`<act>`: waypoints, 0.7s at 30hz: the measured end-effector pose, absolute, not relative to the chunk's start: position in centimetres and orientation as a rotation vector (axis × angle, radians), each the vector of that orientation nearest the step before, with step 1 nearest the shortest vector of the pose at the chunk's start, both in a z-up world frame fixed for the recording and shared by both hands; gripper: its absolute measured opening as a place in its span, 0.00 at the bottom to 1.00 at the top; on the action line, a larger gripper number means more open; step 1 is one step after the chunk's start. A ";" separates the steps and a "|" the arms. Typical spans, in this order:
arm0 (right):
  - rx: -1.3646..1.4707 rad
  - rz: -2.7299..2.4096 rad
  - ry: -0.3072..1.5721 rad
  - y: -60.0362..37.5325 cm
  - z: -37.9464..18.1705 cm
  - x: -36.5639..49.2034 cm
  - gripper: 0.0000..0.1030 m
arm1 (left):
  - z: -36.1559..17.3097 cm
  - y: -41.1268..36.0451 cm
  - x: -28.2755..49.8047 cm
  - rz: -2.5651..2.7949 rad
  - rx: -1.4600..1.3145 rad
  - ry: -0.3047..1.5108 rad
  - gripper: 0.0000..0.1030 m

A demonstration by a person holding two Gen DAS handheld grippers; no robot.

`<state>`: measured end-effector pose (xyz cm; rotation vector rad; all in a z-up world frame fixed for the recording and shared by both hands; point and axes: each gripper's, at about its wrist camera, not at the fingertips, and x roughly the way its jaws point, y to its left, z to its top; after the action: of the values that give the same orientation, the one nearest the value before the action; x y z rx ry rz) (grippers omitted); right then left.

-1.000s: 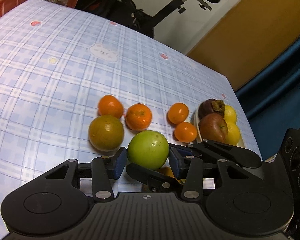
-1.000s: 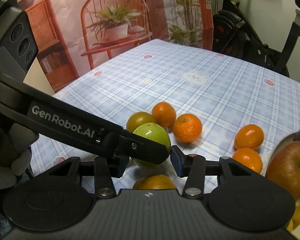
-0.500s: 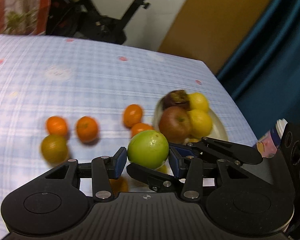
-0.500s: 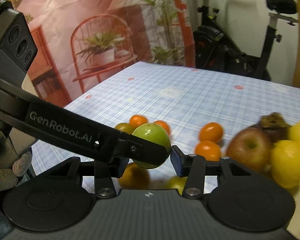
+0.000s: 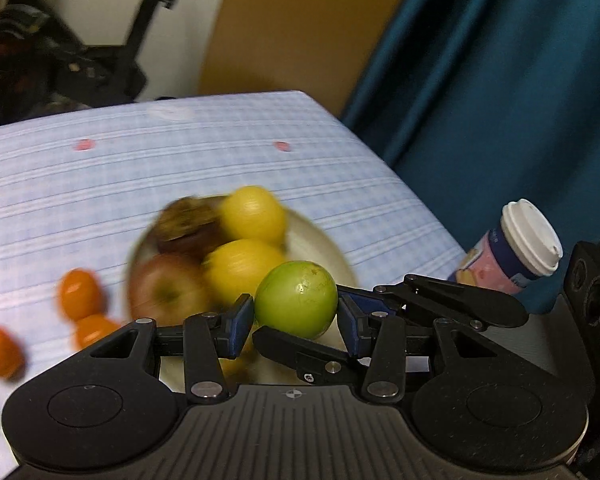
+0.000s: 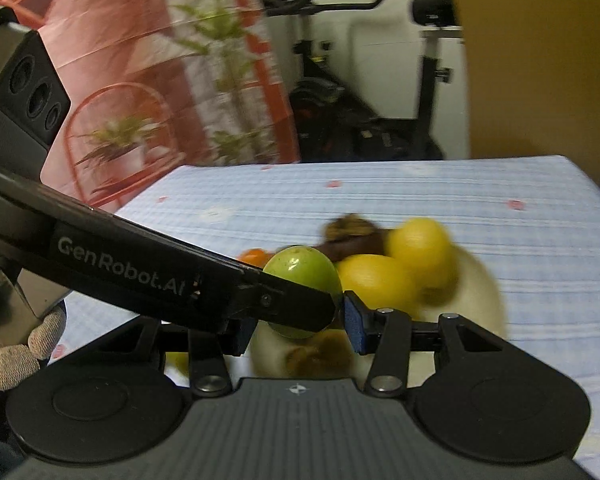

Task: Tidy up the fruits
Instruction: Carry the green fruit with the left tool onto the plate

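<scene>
A green round fruit (image 5: 296,299) sits between the blue pads of both grippers, which are crossed around it. My left gripper (image 5: 296,316) and my right gripper (image 6: 296,318) are each shut on it and hold it above the near edge of a white plate (image 5: 320,240). The plate holds two yellow fruits (image 5: 242,268), a red apple (image 5: 166,288) and a dark brown fruit (image 5: 184,220). The green fruit also shows in the right wrist view (image 6: 300,268), over the plate (image 6: 484,292).
Several small oranges (image 5: 80,294) lie on the blue checked tablecloth (image 5: 140,176) left of the plate. A lidded paper cup (image 5: 516,252) stands at the table's right edge. An exercise bike (image 6: 380,92) stands behind the table.
Both grippers have carried the green fruit to the right, away from the oranges and over the plate. The views are blurred by the motion.
</scene>
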<state>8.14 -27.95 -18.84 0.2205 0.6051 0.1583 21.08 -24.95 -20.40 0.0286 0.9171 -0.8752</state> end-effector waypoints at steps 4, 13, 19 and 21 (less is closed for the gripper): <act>0.236 0.089 0.618 -30.5 -19.2 7.8 0.46 | -21.1 -28.0 21.6 -0.907 0.044 0.939 0.46; 0.286 0.008 0.645 -33.9 -20.3 9.6 0.46 | -22.3 -32.0 23.5 -0.890 0.096 0.976 0.46; 0.293 0.012 0.659 -34.1 -20.9 10.8 0.46 | -22.8 -32.2 24.5 -0.872 0.112 0.989 0.46; 0.298 0.008 0.660 -34.0 -21.1 10.8 0.46 | -22.8 -32.1 24.5 -0.877 0.110 0.987 0.46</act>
<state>10.84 -34.04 -21.15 0.2981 0.6599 0.0082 24.54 -32.12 -22.82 0.1104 0.9873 -0.8770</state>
